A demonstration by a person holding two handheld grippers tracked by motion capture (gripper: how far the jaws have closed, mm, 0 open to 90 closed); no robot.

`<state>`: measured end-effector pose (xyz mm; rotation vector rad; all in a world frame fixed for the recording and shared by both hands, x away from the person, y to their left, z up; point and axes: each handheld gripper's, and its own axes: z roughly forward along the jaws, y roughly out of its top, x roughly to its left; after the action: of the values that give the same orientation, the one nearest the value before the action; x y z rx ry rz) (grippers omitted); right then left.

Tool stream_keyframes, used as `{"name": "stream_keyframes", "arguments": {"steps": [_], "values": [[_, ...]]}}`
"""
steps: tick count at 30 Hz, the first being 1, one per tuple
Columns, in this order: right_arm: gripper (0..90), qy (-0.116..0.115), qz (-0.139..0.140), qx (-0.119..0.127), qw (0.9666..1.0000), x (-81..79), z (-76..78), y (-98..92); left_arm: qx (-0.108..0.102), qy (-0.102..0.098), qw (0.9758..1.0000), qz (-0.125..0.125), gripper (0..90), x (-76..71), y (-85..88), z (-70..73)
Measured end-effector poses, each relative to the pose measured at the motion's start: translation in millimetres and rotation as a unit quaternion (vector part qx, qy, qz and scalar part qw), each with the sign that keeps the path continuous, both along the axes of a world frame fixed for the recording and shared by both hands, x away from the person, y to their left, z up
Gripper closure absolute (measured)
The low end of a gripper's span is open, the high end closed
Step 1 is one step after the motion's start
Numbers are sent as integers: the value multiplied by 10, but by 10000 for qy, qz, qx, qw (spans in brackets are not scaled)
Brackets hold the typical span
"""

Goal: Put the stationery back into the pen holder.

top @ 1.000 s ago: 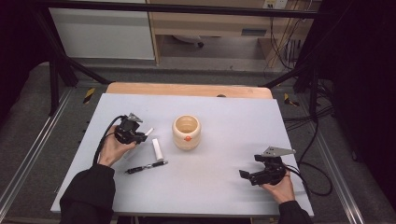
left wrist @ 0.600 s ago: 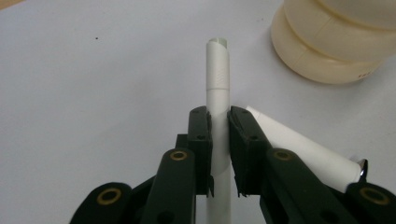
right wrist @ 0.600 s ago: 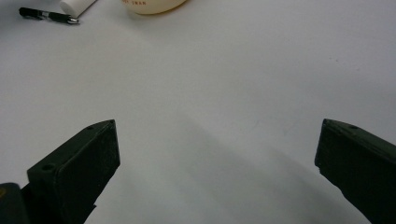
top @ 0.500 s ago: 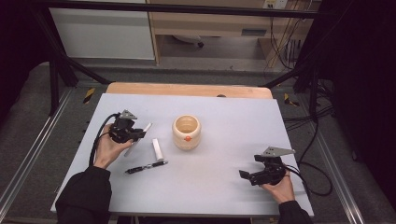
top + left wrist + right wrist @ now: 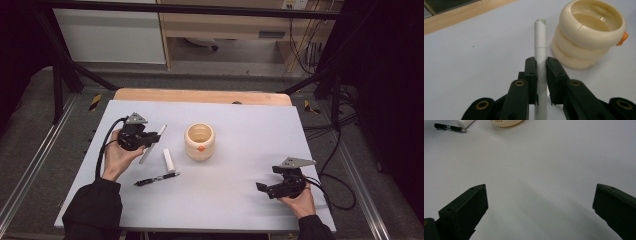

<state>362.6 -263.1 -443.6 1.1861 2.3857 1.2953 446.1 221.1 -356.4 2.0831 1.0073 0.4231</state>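
Where the pale grey table (image 5: pixel 240 200) ends, a wooden edge and dark floor with cables follow. Cream ribbed round plastic pot (image 5: pixel 200 141) stands mid-table, nothing visible inside. Left tool (image 5: pixel 541 72) pinches a long white pen (image 5: pixel 540 37) beside the pot. Right tool (image 5: pixel 539 202) spread wide over bare table. Short white cylinder (image 5: pixel 169 160) and black pen (image 5: pixel 157 179) lie nearby.

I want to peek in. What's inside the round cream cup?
The cream cup looks empty: the left gripper view shows smooth cream inner wall and part of its floor. The near rim hides the rest of the bottom. The grey pen is still outside, clamped in the left gripper.
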Motion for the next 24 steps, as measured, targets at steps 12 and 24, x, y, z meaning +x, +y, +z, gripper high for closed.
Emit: {"name": "stream_keyframes", "arguments": {"steps": [12, 24], "values": [[7, -10, 18, -8, 10000, 0, -2, 0, -279, -260, 9991, -185, 787, -32, -233, 185], [7, 3, 18, -12, 10000, 1, -2, 0, -455, -543, 9971, -287, 787, -26, -499, 385]]}}
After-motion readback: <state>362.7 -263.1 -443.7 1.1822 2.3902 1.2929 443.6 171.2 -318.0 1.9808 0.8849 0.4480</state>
